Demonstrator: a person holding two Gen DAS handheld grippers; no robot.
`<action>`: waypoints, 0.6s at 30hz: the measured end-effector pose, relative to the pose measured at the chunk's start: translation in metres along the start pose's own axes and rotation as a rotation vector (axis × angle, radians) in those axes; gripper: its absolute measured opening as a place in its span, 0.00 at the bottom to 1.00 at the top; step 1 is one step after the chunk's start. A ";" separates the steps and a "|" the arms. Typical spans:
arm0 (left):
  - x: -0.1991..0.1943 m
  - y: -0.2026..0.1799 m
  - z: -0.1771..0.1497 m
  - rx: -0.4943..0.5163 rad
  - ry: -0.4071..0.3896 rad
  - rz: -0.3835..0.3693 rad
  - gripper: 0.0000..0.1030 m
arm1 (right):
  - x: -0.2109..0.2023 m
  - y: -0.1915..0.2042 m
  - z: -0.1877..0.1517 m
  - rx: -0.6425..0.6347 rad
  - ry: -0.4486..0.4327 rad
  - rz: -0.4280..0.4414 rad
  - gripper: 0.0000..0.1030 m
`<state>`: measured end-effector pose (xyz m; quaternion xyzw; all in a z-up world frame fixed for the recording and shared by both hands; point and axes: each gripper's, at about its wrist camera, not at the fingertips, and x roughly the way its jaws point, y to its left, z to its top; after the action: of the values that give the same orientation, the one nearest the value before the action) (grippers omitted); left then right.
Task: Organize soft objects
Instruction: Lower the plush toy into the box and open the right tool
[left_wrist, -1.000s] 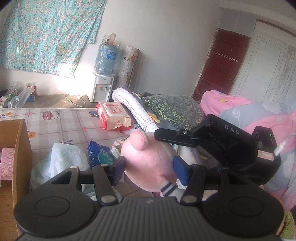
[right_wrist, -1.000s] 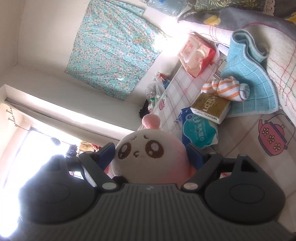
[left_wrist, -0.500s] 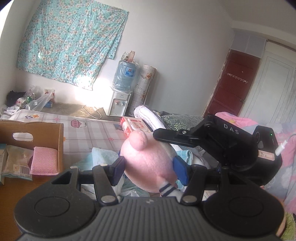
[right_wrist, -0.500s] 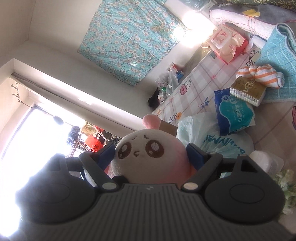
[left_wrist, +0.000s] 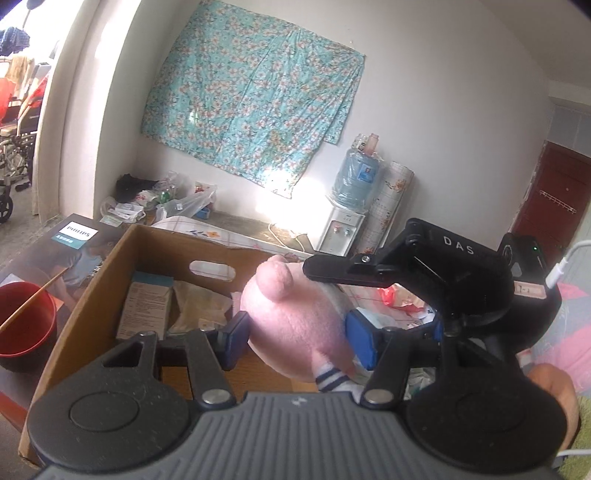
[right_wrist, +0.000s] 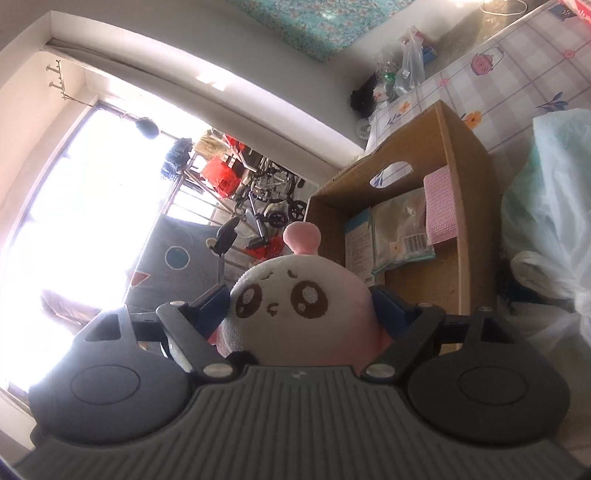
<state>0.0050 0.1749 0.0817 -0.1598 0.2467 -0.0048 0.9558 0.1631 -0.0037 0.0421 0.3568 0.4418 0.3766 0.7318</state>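
- The plush toy (left_wrist: 291, 325) is pink and egg-shaped, with a small round nub on its top; in the left wrist view its long axis runs from the striped sock-like foot near the camera up and away to the nub, tilted a little to the left.
- In the right wrist view the plush toy (right_wrist: 295, 306) shows its white face with two brown eyes to the camera, nub pointing up.
- The left gripper (left_wrist: 295, 338) has its blue pads pressed against both sides of the toy's body, closed onto it about as wide as the toy is.
- The right gripper (right_wrist: 299, 308) likewise clamps the toy from both sides at face level, its blue pads sunk into the fur.
- Seen from the left gripper, the right gripper (left_wrist: 424, 280) reaches in from the right, one black finger lying along the top of the toy.
- The toy is held in the air above the near edge of the cardboard box (left_wrist: 110, 266).
- In the box (right_wrist: 469, 206) lie a pink cloth (right_wrist: 439, 205), a clear packet (right_wrist: 400, 225) and a pale blue carton (right_wrist: 356, 243), side by side against the far wall.
- A red bucket (left_wrist: 26, 325) stands to the left of the box.
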 end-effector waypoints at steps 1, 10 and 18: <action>0.001 0.009 0.001 -0.012 0.008 0.017 0.57 | 0.017 0.004 -0.001 0.003 0.034 0.000 0.82; 0.042 0.076 0.006 -0.055 0.119 0.157 0.56 | 0.124 0.008 0.001 0.009 0.201 -0.083 0.82; 0.075 0.085 0.002 0.023 0.187 0.302 0.55 | 0.181 -0.020 0.004 0.073 0.256 -0.162 0.82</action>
<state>0.0659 0.2494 0.0220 -0.1087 0.3558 0.1212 0.9203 0.2300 0.1429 -0.0423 0.2953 0.5722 0.3424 0.6842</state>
